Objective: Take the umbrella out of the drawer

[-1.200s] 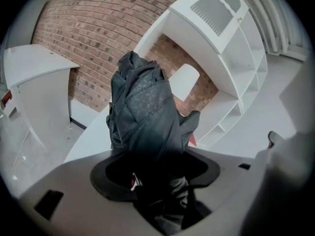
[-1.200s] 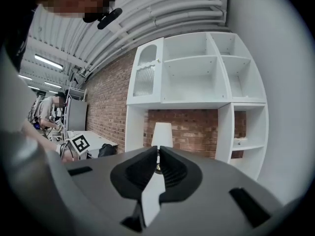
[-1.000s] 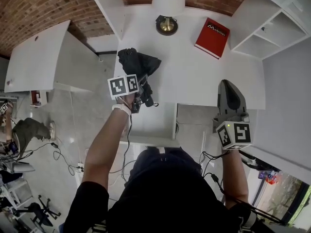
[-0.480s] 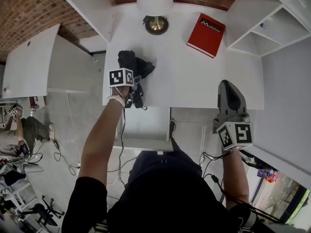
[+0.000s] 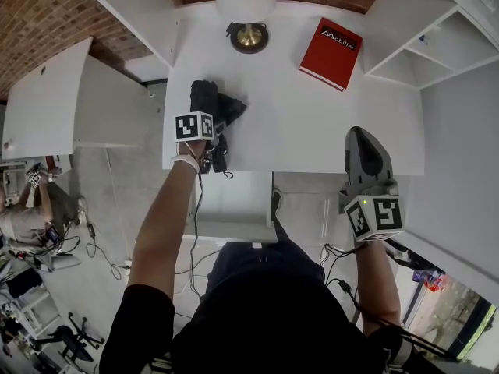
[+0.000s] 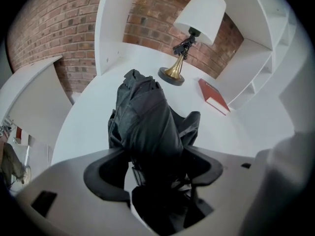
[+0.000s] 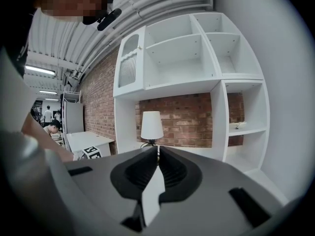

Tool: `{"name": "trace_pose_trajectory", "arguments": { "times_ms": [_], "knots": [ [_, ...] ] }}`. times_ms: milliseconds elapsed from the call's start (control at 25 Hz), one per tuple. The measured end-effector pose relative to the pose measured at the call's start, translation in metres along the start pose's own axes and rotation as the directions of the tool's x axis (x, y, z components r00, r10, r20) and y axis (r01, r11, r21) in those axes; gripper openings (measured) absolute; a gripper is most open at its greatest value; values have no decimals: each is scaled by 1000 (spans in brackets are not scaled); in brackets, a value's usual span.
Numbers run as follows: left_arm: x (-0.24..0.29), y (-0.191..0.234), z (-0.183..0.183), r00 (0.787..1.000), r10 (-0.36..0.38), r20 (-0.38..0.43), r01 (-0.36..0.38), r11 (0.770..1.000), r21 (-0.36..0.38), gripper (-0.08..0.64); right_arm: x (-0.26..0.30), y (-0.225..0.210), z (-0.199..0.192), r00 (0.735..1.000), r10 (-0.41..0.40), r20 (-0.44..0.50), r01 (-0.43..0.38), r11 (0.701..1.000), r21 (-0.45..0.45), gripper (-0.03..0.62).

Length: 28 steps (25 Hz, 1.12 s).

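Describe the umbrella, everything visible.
The umbrella is black and folded short, its cloth loose and bunched rather than strapped. It lies on the white desk near the left edge, beyond the open drawer, with its handle end toward the person. That end sits between the jaws of the left claw, which have just been opening and stand wide; they do not seem to press it. Nothing else touches it.

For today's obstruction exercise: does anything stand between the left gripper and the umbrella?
Nothing visible does. The black umbrella lies on the white desk, right between the jaws of the left gripper, which have just been opening.
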<state>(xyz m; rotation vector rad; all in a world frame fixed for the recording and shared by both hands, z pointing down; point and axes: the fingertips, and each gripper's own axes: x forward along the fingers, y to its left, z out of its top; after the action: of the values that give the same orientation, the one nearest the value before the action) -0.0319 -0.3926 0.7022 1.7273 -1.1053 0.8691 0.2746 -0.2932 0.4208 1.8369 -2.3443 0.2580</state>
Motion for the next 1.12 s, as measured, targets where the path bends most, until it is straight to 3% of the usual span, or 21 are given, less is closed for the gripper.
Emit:
{"name": "trace_pose_trajectory", "arguments": {
  "times_ms": [160, 320, 640, 760, 880, 1120],
  "knots": [
    [-14, 2, 4, 998, 5, 66, -7, 1000, 25, 316, 4, 9, 6, 1000, 11, 6, -11, 1000, -17, 9],
    [-44, 9, 14, 982, 61, 178, -73, 995, 62, 316, 6, 21, 13, 1000, 21, 16, -21, 1000, -17, 9],
    [-124, 16, 37, 903, 112, 414, -172, 979, 109, 313, 6, 58, 29, 997, 59, 39, -58, 998, -31, 9],
    [-147, 18, 36, 887, 139, 441, -243, 952, 189, 301, 4, 75, 36, 996, 75, 45, -73, 996, -43, 9],
    [-168, 27, 32, 866, 193, 462, -342, 901, 265, 275, 2, 94, 43, 995, 89, 50, -86, 995, -55, 9],
    [-210, 26, 34, 821, 196, 536, -430, 830, 355, 224, -3, 124, 56, 991, 115, 71, -110, 991, -77, 9]
  ]
}}
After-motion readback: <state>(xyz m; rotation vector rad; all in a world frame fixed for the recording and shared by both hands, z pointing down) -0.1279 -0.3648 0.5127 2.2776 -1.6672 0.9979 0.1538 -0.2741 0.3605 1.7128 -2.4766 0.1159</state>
